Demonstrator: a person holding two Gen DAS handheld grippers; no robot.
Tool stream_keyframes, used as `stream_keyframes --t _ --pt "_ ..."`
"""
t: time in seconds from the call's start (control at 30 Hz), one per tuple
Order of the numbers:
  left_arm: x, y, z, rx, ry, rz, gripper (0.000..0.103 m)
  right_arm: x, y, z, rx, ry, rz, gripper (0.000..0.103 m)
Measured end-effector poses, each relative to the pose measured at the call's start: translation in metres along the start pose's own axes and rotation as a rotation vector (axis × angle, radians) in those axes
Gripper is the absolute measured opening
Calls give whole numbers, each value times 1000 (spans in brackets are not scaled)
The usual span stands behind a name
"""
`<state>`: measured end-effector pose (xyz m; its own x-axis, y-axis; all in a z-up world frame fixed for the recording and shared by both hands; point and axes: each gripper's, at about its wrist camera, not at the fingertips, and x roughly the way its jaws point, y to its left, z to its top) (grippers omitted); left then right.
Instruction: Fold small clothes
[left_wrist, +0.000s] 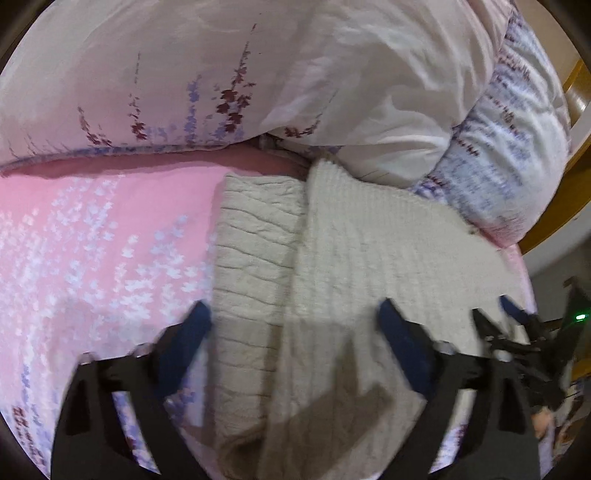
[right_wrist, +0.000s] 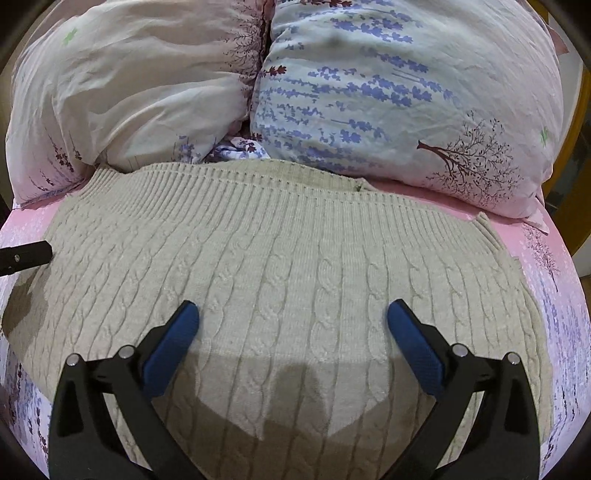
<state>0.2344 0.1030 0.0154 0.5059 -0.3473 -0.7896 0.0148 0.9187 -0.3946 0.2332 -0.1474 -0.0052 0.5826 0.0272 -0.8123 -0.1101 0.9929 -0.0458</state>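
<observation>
— Nearest the lens in the right wrist view, what do you see?

— Blue pads on black fingers: the right gripper (right_wrist: 291, 314) hangs over the sweater (right_wrist: 295, 258) with its jaws spread wide and nothing pinched between them. Only knit shows in the gap, and I cannot tell whether the tips touch it.

— And the other one?

— Much the same. The left gripper (left_wrist: 293, 314) stands open too, its pads apart above the sweater (left_wrist: 369, 258), holding nothing. Its left finger sits over the sheet, its right finger over the knit.

— Where does the sweater lie?

— Spread on the pink bedsheet (right_wrist: 546, 258). It is beige cable knit, with a ribbed band along its far edge. In the left wrist view a flap (left_wrist: 258, 229) on its left side lies doubled over the body, with a straight fold line running near to far.

— What surrounds it?

— The sheet carries a pale flower print (left_wrist: 92, 240). At the far side, just past the ribbed band, sit two bulky pieces of bedding: a cream floral quilt (right_wrist: 129, 92) on the left and a pillow (right_wrist: 406, 92) with blue sprigs and a dark tree on the right. Wooden bed frame (left_wrist: 576, 92) shows at the far right.
</observation>
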Motion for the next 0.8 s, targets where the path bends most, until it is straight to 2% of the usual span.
stream_keyframes --t 0.17,0.3,0.33,0.4,0.47,0.53,0.57,0.63,0.73,0.8 --pt "0 25 2 -200 1 -244 63 1 -1 0 2 -1 2 101" --pt "3 48 1 -324 12 -347 44 0 -1 0 4 -1 2 101" --pt "5 53 -1 -348 15 -364 36 0 -1 0 4 -2 2 101" --pt "8 61 -5 -401 20 -390 27 0 -1 0 3 -1 3 101" --pt "10 63 -5 -414 21 -407 26 0 -1 0 3 1 3 101" --pt "9 59 -5 -402 23 -392 28 0 -2 0 2 3 5 101" --pt "6 57 -4 -393 24 -384 30 1 -2 1 1 4 6 101" --pt "4 50 2 -372 24 -382 43 1 -2 1 0 7 6 101" --pt "4 44 5 -366 18 -365 49 1 -1 2 2 10 7 101" --pt "4 39 3 -369 10 -358 49 1 0 2 2 11 7 101"
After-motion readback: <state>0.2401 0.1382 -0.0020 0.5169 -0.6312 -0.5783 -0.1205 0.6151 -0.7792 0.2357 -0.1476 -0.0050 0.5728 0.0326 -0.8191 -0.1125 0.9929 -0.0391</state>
